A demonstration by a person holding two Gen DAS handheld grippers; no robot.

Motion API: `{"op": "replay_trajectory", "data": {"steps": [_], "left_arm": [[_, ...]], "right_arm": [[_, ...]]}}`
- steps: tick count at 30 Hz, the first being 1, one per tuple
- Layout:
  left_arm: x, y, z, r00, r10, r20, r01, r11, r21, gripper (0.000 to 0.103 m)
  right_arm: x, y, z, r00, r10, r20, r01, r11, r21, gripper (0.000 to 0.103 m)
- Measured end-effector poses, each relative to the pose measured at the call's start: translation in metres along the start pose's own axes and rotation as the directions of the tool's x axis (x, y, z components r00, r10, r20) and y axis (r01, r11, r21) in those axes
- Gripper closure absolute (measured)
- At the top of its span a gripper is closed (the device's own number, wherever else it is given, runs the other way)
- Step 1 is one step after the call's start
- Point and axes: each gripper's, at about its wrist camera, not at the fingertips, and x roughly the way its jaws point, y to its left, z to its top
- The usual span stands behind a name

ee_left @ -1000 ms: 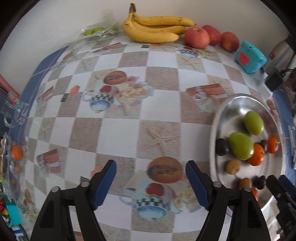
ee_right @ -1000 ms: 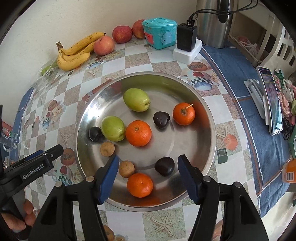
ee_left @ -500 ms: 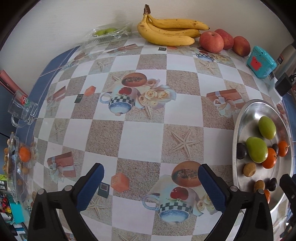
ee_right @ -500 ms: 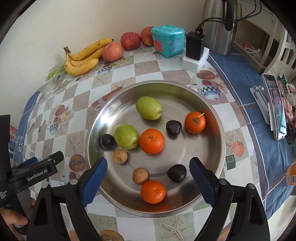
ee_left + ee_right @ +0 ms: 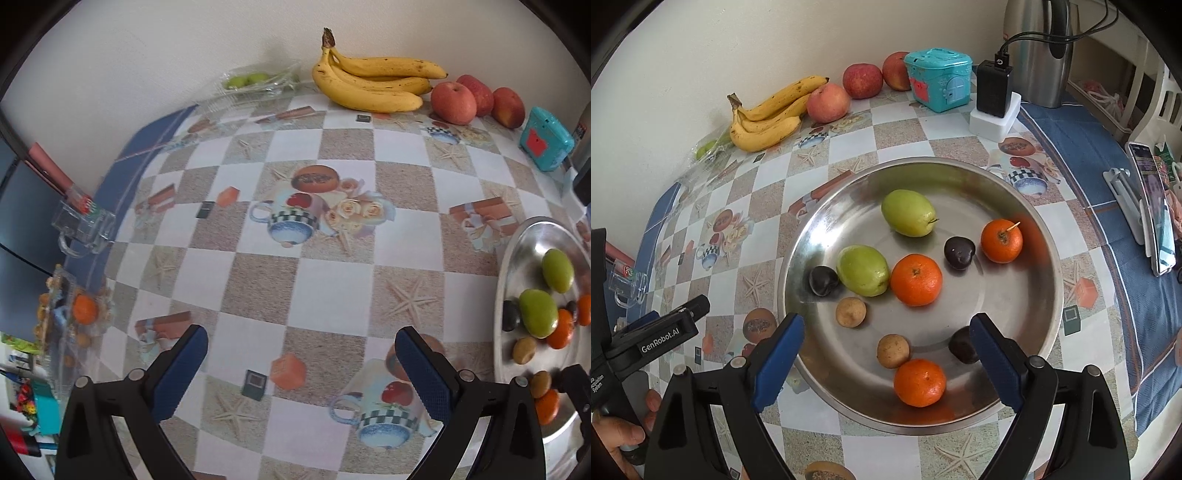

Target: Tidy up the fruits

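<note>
A steel dish holds two green fruits, three oranges, dark plums and small brown fruits. My right gripper is open and empty, above the dish's near edge. My left gripper is open and empty above the checkered tablecloth, left of the dish. Bananas and three red apples lie at the back by the wall; they also show in the right wrist view, bananas.
A teal toy box, a black charger on a white block and a steel kettle stand at the back right. A phone on a stand is at the right. A clear tray with green fruit and a glass mug are at the left.
Both grippers opened wider and drew back a little, so the table and dish look farther away. The fruit has not moved.
</note>
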Motion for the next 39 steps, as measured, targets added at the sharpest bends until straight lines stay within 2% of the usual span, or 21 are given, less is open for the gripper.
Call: {"op": "replay_trajectory", "data": {"steps": [5,9,11,13,23,34,39], "left_arm": [[0.003,0.004,-0.007,0.999,0.026,-0.025,-0.025,0.999,0.03,0.0],[0.016,0.011,-0.019,0.989,0.064,-0.136,-0.059,0.997,0.046,0.0],[0.018,0.015,-0.025,0.984,0.092,-0.155,-0.085,0.995,0.054,0.0],[0.014,0.018,-0.029,0.984,0.07,-0.163,-0.062,0.997,0.048,0.0],[-0.014,0.026,-0.047,0.993,0.01,-0.121,-0.005,0.999,0.039,0.0],[-0.037,0.035,-0.056,0.998,-0.055,-0.038,0.055,0.998,0.002,0.0],[-0.04,0.039,-0.058,0.995,-0.094,-0.026,0.093,0.995,-0.027,0.0]], "right_arm": [[0.001,0.001,-0.004,1.0,0.009,-0.01,-0.009,1.0,0.005,0.012],[-0.001,0.001,-0.01,1.0,0.016,-0.012,-0.016,1.0,0.022,0.012],[-0.003,0.001,-0.012,1.0,0.016,-0.013,-0.016,1.0,0.021,0.012],[-0.004,0.002,-0.015,1.0,0.015,-0.018,-0.014,1.0,0.018,0.012],[-0.017,0.008,-0.037,1.0,0.008,-0.022,-0.008,1.0,-0.008,0.012],[-0.038,0.016,-0.05,0.999,0.004,0.04,-0.002,0.999,-0.044,0.012],[-0.041,0.018,-0.049,0.999,-0.007,0.053,0.01,0.998,-0.055,0.012]]}}
